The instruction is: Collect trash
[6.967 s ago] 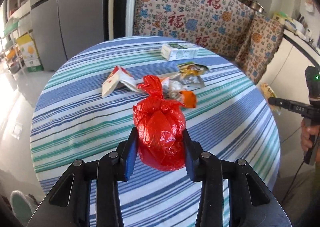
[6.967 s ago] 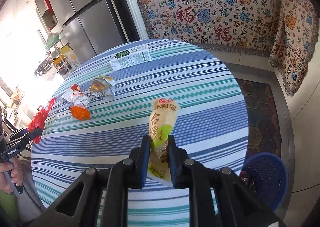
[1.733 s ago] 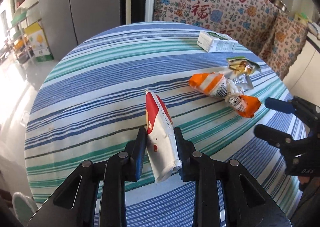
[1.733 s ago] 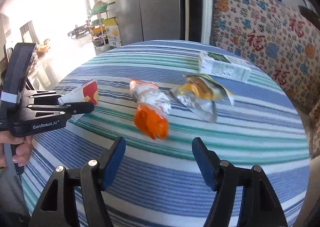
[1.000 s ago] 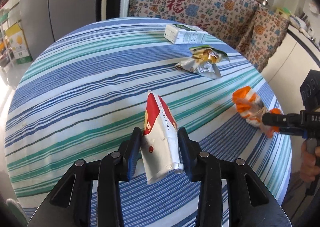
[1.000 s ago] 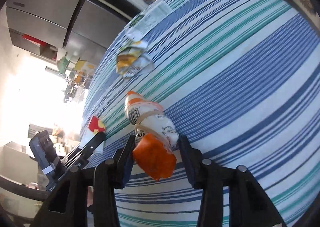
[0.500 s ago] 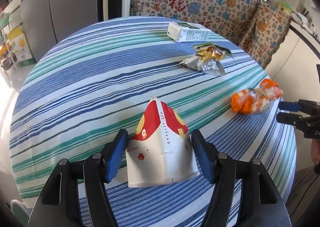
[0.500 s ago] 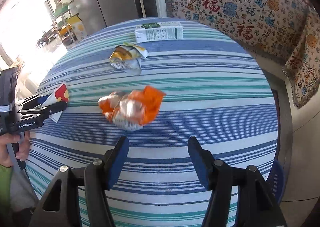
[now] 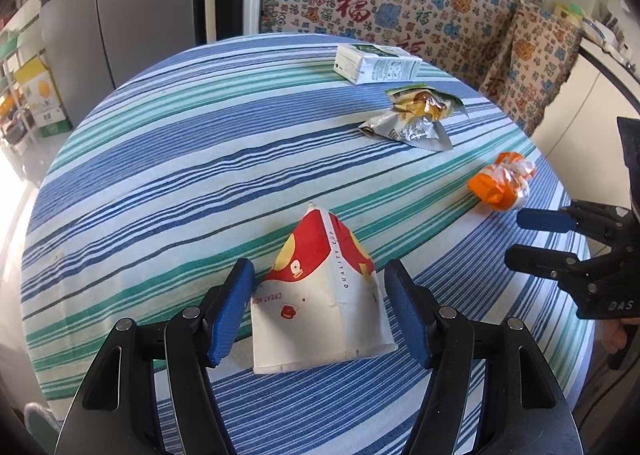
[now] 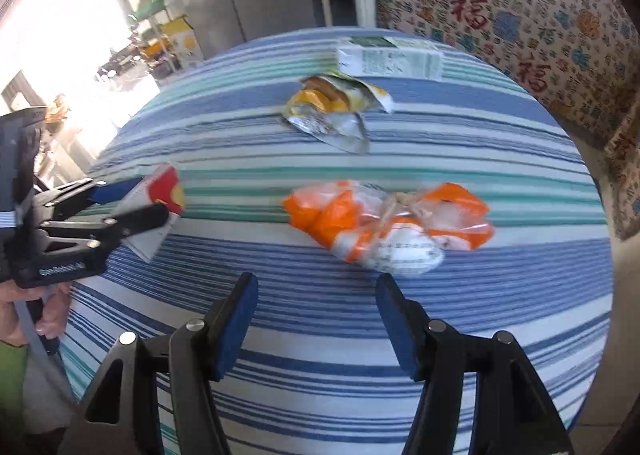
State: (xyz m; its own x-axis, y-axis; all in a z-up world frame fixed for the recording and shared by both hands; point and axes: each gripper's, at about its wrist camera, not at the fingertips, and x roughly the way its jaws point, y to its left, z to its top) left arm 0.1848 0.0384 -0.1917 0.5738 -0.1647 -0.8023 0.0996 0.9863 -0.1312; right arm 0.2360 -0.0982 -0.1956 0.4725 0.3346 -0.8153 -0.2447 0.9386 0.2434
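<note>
Both tools gape wide and empty: the left tool (image 9: 318, 311) straddles a light, crushable paper cup (image 9: 320, 295) on the tabletop (image 9: 160, 159), best pinched across its flat sides, and the soft orange wrapper (image 10: 384, 227) lies just ahead of the right tool (image 10: 314, 315).

A round table (image 9: 160, 159) covered in blue, green and white stripes is seen ahead. A steel refrigerator (image 9: 120, 15) is placed beyond it to the left, a patterned cloth (image 9: 380, 3) to the right. Strong daylight is admitted at far left.
</note>
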